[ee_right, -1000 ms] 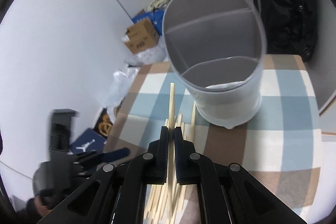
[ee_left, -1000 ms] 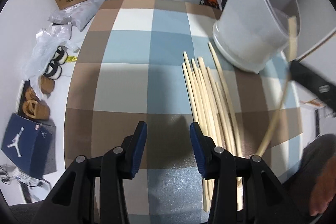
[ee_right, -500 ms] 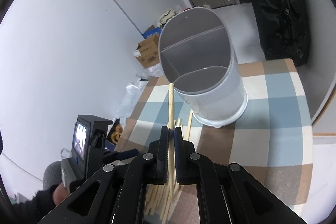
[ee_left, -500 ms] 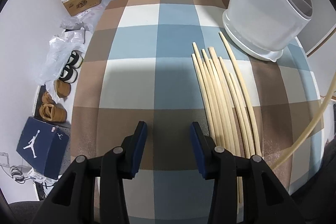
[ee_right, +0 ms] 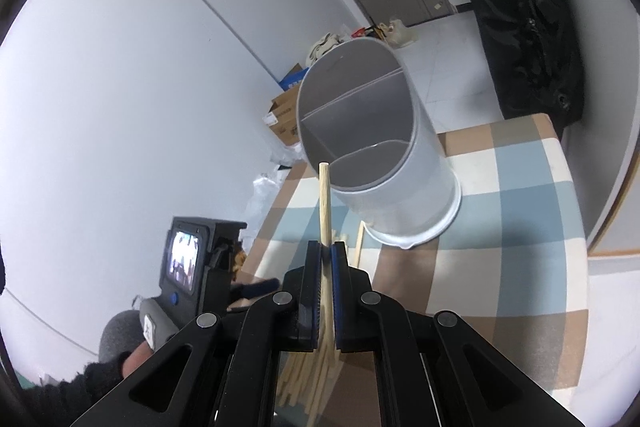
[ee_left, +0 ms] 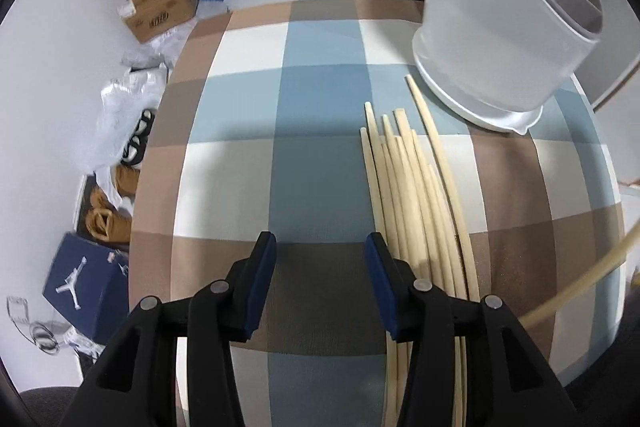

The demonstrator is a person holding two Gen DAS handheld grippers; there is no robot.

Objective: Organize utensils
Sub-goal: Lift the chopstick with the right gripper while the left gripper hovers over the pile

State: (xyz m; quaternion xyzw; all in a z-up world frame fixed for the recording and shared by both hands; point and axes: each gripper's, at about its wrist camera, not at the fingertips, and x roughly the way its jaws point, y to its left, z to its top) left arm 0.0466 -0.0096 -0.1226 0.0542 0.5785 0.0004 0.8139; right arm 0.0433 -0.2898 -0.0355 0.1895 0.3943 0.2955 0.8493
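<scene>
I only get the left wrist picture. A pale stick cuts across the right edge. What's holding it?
Observer: The right gripper, shut on that single chopstick.
Operator: Where does its tip point?
Observer: Toward the rim of the white utensil holder, just short of its near side.
Operator: Anything in the holder already?
Observer: The compartments that the right wrist view looks into show nothing inside.
Operator: Is the left gripper visible from there?
Observer: Yes, the left gripper shows partly at lower left, with a small lit screen on its body.
</scene>
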